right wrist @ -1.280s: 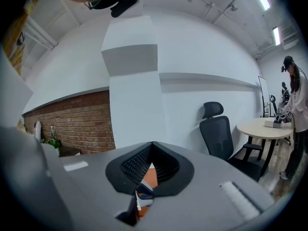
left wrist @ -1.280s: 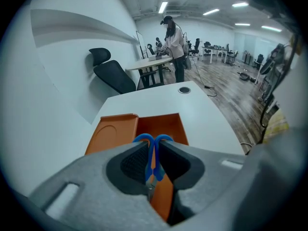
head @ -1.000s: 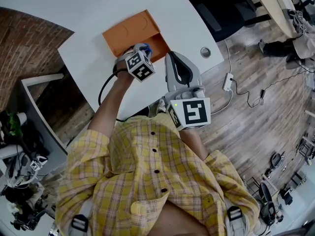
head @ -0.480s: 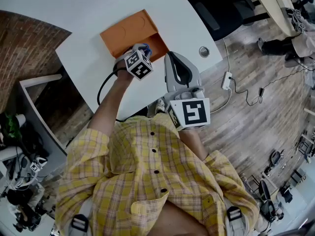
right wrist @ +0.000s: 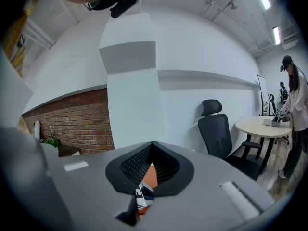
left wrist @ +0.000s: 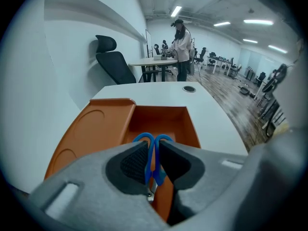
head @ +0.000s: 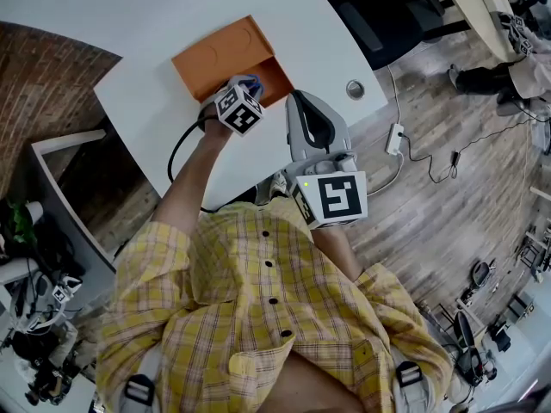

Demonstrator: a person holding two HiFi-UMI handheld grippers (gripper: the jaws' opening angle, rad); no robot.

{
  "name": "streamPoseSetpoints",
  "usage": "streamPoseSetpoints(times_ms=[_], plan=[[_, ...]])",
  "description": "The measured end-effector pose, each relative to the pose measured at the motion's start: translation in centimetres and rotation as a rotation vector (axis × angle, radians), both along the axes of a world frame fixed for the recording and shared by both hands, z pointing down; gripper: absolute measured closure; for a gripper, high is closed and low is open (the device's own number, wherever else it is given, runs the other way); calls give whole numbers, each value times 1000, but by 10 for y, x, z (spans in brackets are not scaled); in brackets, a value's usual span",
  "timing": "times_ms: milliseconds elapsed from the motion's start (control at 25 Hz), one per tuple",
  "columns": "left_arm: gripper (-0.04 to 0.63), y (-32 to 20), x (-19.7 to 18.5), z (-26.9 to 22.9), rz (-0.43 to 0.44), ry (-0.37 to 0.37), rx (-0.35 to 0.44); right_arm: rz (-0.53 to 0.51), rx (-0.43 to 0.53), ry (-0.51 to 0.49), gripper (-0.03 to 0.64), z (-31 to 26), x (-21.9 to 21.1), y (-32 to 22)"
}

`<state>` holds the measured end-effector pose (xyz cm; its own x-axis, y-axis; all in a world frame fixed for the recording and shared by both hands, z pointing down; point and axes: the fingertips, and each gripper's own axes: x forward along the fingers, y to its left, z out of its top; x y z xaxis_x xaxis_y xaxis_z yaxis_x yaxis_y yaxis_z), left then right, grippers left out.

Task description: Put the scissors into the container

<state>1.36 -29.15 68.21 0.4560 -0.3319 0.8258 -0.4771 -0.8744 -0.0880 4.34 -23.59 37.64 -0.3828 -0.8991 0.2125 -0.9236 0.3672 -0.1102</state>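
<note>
Scissors (left wrist: 155,150) sit pinched in left gripper (left wrist: 153,166) (apparently over orange container (left wrist: 161,120)).

My L gripper (left wrist: 154,148) w/ scissors (left wrist: 150,161) faces the container's (left wrist: 159,119) open well, walls each side, table (left wrist: 211,114) beyond.

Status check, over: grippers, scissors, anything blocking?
Left gripper shut on scissors, blue handles toward orange container. Right gripper shut, empty, off to the side. Nothing seen blocking container.
</note>
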Motion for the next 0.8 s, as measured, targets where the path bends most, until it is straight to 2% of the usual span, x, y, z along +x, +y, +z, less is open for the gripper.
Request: streamPoseSetpoints(times_ms=[800], plan=[[517, -2, -1, 25, -4, -2, -39, 7, -14, 3, 611, 2, 3, -1]])
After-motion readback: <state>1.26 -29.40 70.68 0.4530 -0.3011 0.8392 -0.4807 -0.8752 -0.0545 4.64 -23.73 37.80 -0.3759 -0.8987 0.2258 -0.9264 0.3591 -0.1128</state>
